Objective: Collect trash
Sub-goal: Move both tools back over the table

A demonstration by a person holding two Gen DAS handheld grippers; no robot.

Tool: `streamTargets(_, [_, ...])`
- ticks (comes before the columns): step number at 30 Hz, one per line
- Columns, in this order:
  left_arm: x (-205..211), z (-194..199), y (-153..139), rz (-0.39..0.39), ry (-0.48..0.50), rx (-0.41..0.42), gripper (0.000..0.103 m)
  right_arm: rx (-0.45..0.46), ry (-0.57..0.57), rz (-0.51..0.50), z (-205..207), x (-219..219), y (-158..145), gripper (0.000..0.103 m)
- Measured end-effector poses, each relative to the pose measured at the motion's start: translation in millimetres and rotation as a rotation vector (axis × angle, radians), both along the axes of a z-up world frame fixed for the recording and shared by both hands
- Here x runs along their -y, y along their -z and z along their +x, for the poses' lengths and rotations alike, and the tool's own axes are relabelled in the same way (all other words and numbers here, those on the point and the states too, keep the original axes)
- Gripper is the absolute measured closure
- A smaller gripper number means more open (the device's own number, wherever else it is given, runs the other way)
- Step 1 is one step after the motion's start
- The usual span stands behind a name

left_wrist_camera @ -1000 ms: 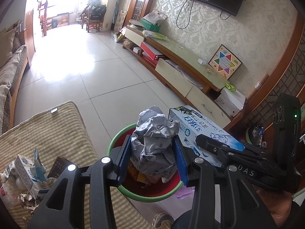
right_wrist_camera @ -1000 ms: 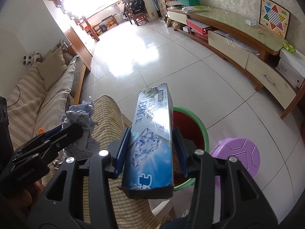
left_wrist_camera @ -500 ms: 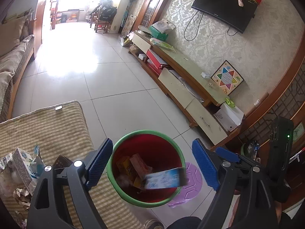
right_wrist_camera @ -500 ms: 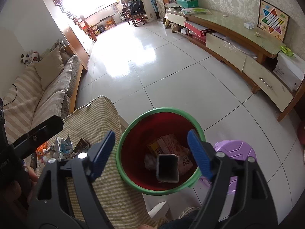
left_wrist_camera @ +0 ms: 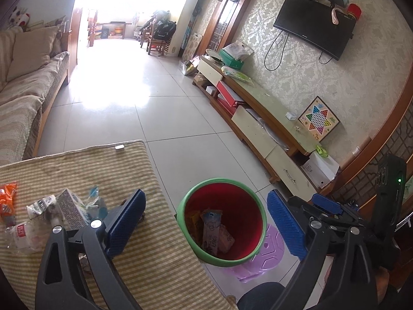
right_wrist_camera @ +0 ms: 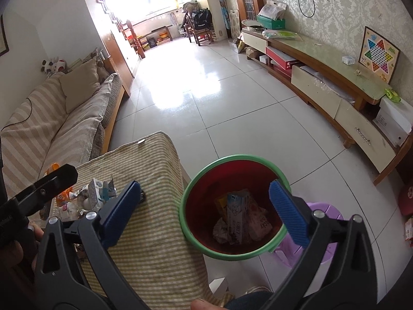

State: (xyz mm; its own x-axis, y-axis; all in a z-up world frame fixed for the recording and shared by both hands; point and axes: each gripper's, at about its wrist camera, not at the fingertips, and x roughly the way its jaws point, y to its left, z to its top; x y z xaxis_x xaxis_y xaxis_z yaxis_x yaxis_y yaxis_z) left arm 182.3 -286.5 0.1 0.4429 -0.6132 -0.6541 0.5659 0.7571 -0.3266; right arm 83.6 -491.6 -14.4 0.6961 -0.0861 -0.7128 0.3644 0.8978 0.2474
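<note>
Careful, both your left gripper (left_wrist_camera: 206, 222) & right gripper (right_wrist_camera: 204, 211) hang w/ fingers spread wide & empty above the bin (right_wrist_camera: 233, 206), while remaining trash (left_wrist_camera: 51, 214) sits on the striped worktop (left_wrist_camera: 103, 170) near its edge, so a sloppy reach could knock bits onto the floor.

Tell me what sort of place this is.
A home living room, most likely: a wall-mounted TV above a long low media cabinet, a cushioned sofa opposite, across a tiled floor.

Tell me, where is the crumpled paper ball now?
In the right wrist view, the crumpled paper ball lies at the bottom of the bin, left of the blue carton.
</note>
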Motion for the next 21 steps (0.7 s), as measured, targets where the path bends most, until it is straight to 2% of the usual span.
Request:
streamTargets(12, [-110.1, -23.8, -6.3, 0.026, -0.125, 0.015, 0.008, -0.003, -0.121, -0.016, 6.7, -92.6, -6.4, 0.005])
streamTargets(16, [-153.9, -31.8, 1.8, 0.077, -0.19, 0.019, 0.008, -0.015, -0.163, -0.035, 8.4, -119.8, -5.6, 0.005])
streamTargets(21, [-210.8, -39.2, 24.0, 0.096, -0.265, -0.032, 0.008, -0.04, -0.217, -0.053, 10.8, -152.6, 0.8, 0.005])
